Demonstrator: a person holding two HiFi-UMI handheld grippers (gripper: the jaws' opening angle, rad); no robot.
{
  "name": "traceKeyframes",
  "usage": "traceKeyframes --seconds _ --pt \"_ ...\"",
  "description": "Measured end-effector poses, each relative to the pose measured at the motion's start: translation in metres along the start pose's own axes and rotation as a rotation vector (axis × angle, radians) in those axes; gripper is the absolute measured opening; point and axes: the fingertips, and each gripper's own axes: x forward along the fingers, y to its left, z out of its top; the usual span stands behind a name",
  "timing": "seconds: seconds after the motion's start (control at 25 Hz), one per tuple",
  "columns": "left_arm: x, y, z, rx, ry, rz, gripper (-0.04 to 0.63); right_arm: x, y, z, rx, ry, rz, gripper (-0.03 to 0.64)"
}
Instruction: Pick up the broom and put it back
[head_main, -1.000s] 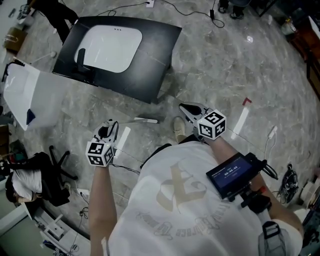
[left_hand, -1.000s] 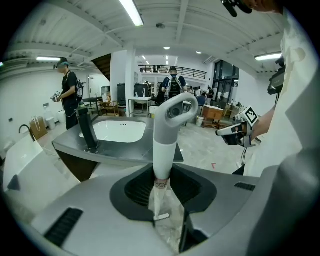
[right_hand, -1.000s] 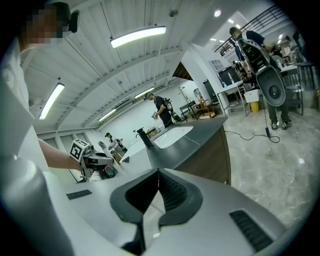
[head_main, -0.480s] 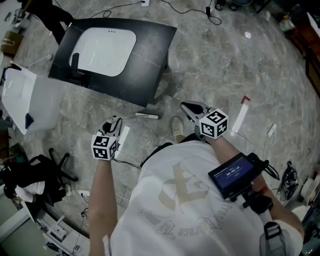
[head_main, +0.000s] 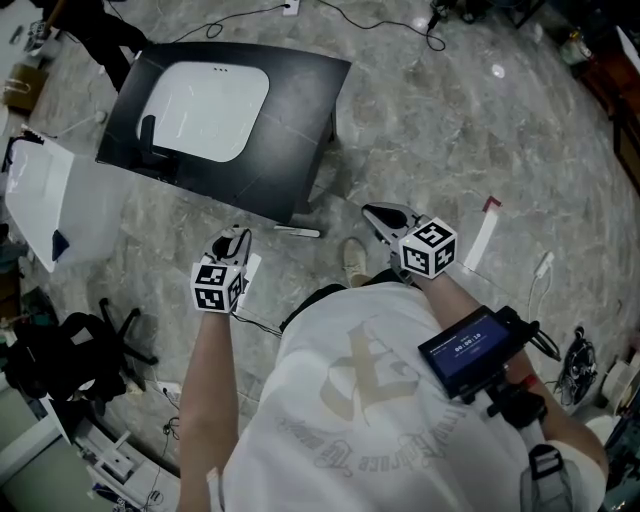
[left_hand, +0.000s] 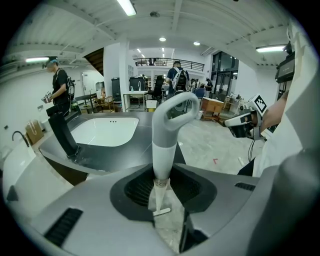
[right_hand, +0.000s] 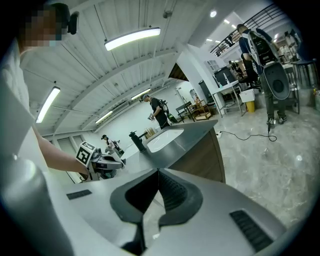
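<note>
- Head view: the left gripper (head_main: 232, 243) has slid up and to the right in the frame over the last second. It is now closer to the near corner of the black desk (head_main: 300, 120).
- The right gripper (head_main: 372, 212) sits about where it was, mid-frame. The desk and its white sink (head_main: 205, 108) have barely drifted.
- Same view, hard going: the broom (head_main: 252, 266) shows only as a pale strip just right of the left gripper's marker cube (head_main: 215, 287). The rest is hidden under gripper and arm.
- A small white bar (head_main: 297, 232) lies on the floor (head_main: 450, 130) near the desk's lower corner, between the two grippers.
- Left gripper view: the jaws are clamped on the broom's pale grey handle. It rises from frame centre to a loop at its top, roughly upright, leaning a touch right.
- Below the grip the shaft tapers away. A little white bar shows at its foot, and I cannot tell whether it belongs to the broom or lies on the floor.
- The broom's head cannot be made out. The right gripper appears small at the right, with the person's shirt (left_hand: 300, 115) cutting off that edge.
- Right gripper view: jaws closed tip to tip with nothing between them, and only floor showing through the slit behind the tips.
- The left gripper appears at middle left, too small to show the broom. The desk, sink and a black tap (right_hand: 137, 141) fill the centre.
</note>
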Motion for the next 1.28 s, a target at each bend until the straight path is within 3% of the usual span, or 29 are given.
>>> traceKeyframes --seconds 0.6,0.76,0.92,1.12,1.28 --pt "0.034 0.005 0.026 -0.016 -0.019 0.109 0.11 -0.003 -0.032 0.015 0.019 -0.011 0.002 0.018" --pt "0.035 0.004 0.025 -0.034 -0.029 0.127 0.166 0.005 -0.034 0.019 0.006 0.002 0.023 0.018" --pt "0.032 0.003 0.028 -0.047 -0.051 0.135 0.175 0.014 -0.032 0.024 -0.013 0.017 0.051 0.018" --pt "0.016 0.007 0.027 -0.095 -0.088 0.161 0.179 0.026 -0.015 0.031 -0.048 0.041 0.095 0.018" --pt "-0.004 0.01 0.026 -0.195 -0.156 0.171 0.179 0.037 0.0 0.029 -0.078 0.067 0.122 0.018"
